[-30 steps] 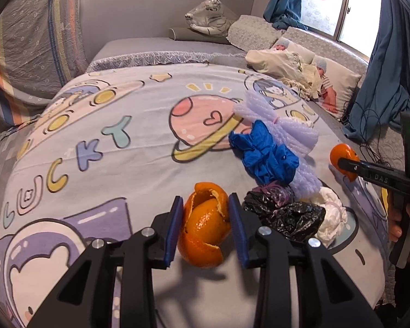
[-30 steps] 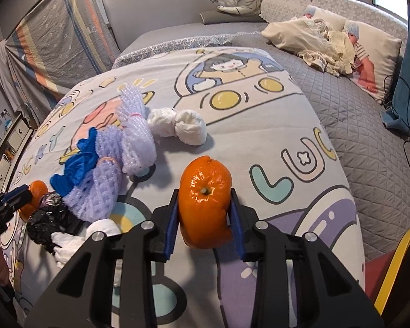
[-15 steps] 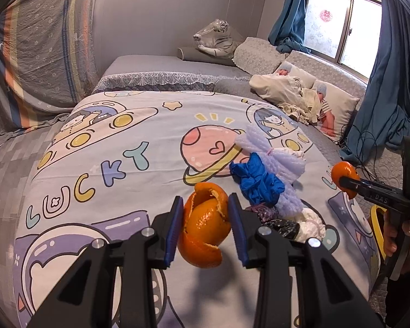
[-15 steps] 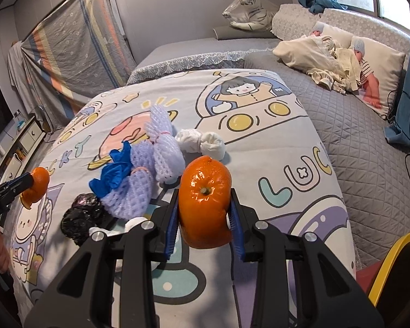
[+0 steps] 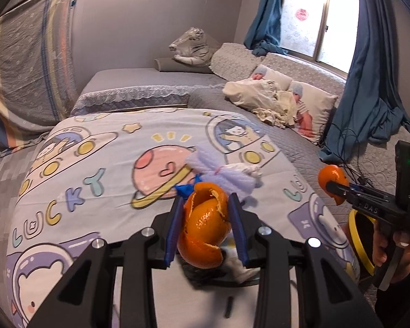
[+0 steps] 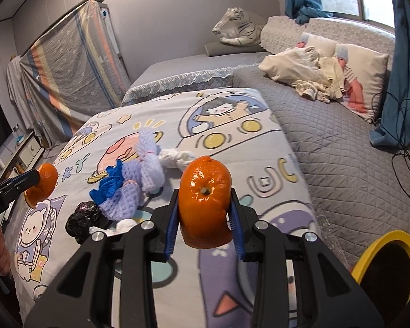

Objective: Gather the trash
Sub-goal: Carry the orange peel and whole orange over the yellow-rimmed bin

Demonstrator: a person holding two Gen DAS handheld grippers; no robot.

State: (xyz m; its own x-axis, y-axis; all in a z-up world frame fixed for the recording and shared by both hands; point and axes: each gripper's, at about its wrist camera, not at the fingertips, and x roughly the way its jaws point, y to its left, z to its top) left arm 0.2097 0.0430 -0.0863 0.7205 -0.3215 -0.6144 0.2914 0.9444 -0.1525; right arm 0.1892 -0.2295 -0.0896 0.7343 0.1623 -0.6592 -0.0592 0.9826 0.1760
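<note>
My left gripper is shut on a torn orange peel, held above the cartoon bedspread. My right gripper is shut on a second, rounder orange peel. Each gripper also shows in the other's view: the right gripper at the right edge, the left gripper at the left edge. On the bedspread lie purple foam netting, a blue glove, a black plastic bag and white crumpled tissue.
A yellow-rimmed bin stands beside the bed at the lower right. A grey quilt with pillows, dolls and a toy tiger lies beyond. Cables trail under the blue curtain. A hand grips the right gripper's handle.
Both grippers have risen and drawn back from the bedspread with their peels still held. The trash pile now looks smaller and lower in both views, and the yellow bin has come into view.
</note>
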